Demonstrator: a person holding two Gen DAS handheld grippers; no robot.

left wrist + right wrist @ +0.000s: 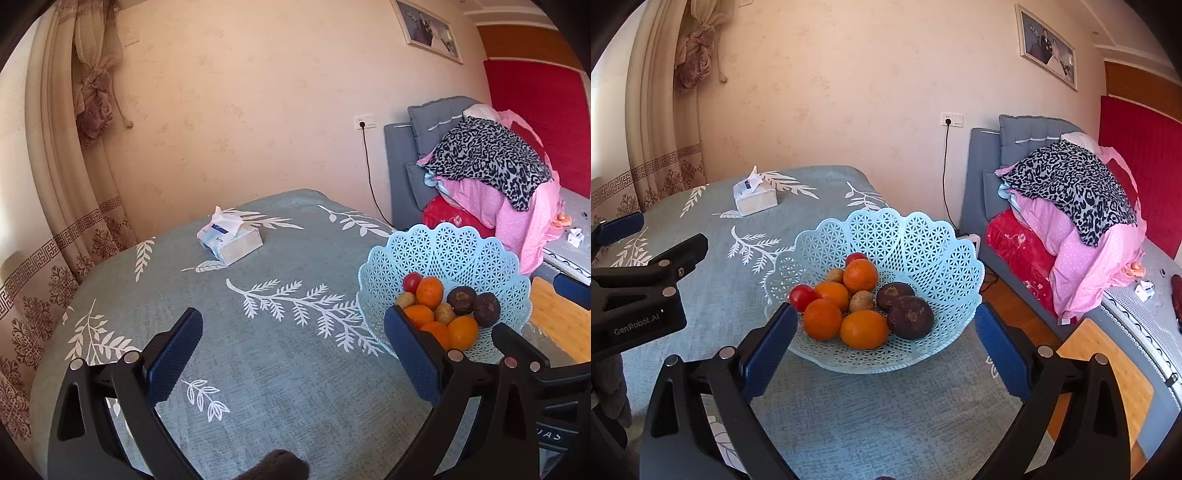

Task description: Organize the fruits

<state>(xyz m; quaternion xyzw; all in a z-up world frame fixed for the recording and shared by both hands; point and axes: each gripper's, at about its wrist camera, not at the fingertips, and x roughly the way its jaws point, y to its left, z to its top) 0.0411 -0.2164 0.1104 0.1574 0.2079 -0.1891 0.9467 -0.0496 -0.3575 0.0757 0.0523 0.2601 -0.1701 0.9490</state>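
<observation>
A light blue lattice basket [923, 236] stands on the table near its right edge and holds several oranges [864, 328], two red tomatoes [801, 297], two small brown fruits [861, 301] and two dark purple-brown fruits [910, 317]. The basket also shows in the left wrist view [443, 251]. My right gripper [886, 332] is open and empty, just in front of the basket. My left gripper [293, 339] is open and empty over the tablecloth, left of the basket; it also shows at the left of the right wrist view [665, 258].
The table wears a grey-green cloth with white leaf prints [258, 369]. A tissue box [231, 240] lies at the far side. To the right stand a grey bed with piled pink and leopard-print bedding [1071, 206] and wooden floor [1089, 354]. Curtains [55, 184] hang at left.
</observation>
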